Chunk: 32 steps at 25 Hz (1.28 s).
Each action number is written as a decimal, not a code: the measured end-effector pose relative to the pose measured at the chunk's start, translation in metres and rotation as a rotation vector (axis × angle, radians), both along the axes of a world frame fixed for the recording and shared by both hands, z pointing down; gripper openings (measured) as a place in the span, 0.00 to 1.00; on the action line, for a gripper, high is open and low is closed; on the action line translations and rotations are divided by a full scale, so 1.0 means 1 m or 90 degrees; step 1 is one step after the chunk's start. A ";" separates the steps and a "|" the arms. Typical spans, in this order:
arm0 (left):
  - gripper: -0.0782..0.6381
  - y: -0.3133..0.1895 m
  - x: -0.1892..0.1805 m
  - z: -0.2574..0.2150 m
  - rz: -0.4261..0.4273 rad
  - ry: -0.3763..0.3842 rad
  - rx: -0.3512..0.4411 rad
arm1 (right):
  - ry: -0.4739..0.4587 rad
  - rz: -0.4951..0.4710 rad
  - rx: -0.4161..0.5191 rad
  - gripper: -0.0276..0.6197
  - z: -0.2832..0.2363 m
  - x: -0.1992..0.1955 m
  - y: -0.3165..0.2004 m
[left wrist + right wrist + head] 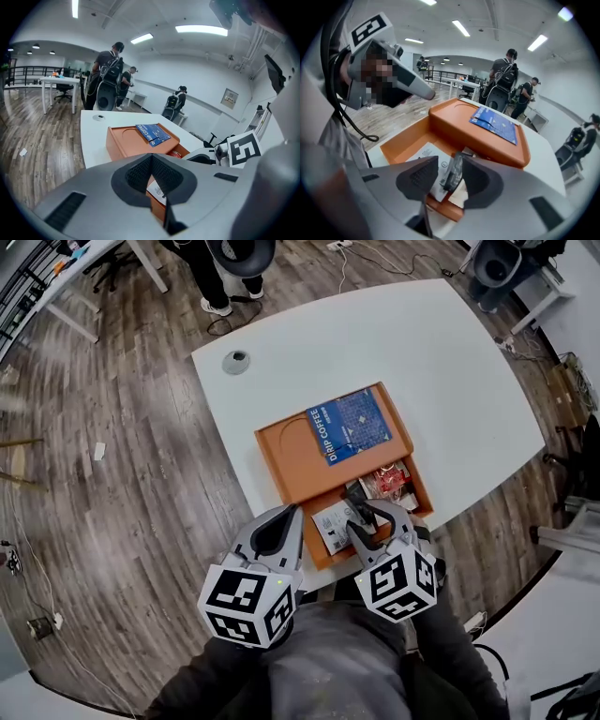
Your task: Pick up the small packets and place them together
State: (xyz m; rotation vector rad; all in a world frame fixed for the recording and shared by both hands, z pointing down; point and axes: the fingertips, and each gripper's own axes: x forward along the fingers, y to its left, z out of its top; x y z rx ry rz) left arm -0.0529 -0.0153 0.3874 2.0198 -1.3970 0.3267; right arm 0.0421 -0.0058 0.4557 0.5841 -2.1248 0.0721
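Head view and both gripper views, one moment. Right gripper (pixel 451 161): fingers clenched on a dark packet (pixel 452 173), which is held edge-on between the pads; a white packet (pixel 333 521) is seen lying just below and behind the fingertips, in the lower compartment of the orange tray (pixel 286 460); a red packet (pixel 389 482) is seen just beyond the fingertips in the same compartment. Left gripper (pixel 152 157): fingers closed tip to tip, nothing grasped; the tray's near edge lies just ahead of them. A blue drip-coffee packet (pixel 349 425) is laid on the tray's raised part, well beyond both pairs of fingers.
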 end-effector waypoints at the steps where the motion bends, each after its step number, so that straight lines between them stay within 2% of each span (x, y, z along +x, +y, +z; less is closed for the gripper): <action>1: 0.10 0.002 -0.002 0.001 -0.002 -0.001 -0.002 | 0.016 -0.011 0.002 0.29 0.003 -0.001 0.001; 7: 0.10 0.006 -0.018 0.004 -0.024 -0.002 -0.007 | 0.076 -0.124 -0.002 0.29 0.000 -0.021 0.016; 14: 0.10 0.003 -0.035 0.006 -0.056 0.003 -0.012 | 0.096 -0.190 -0.052 0.29 0.021 -0.041 0.023; 19: 0.10 0.002 -0.046 0.015 -0.080 0.006 -0.026 | 0.108 -0.211 -0.098 0.29 0.039 -0.048 0.023; 22: 0.10 0.001 -0.049 0.020 -0.091 0.007 -0.033 | 0.081 -0.198 -0.145 0.29 0.041 -0.048 0.021; 25: 0.10 0.000 -0.051 0.024 -0.098 0.008 -0.039 | 0.066 -0.196 -0.160 0.28 0.041 -0.048 0.019; 26: 0.10 0.000 -0.051 0.025 -0.099 0.009 -0.040 | 0.067 -0.199 -0.158 0.27 0.041 -0.049 0.019; 29: 0.10 0.000 -0.050 0.025 -0.100 0.008 -0.041 | 0.072 -0.205 -0.147 0.10 0.041 -0.050 0.021; 32: 0.10 0.000 -0.050 0.023 -0.099 0.006 -0.039 | 0.072 -0.204 -0.139 0.05 0.040 -0.051 0.021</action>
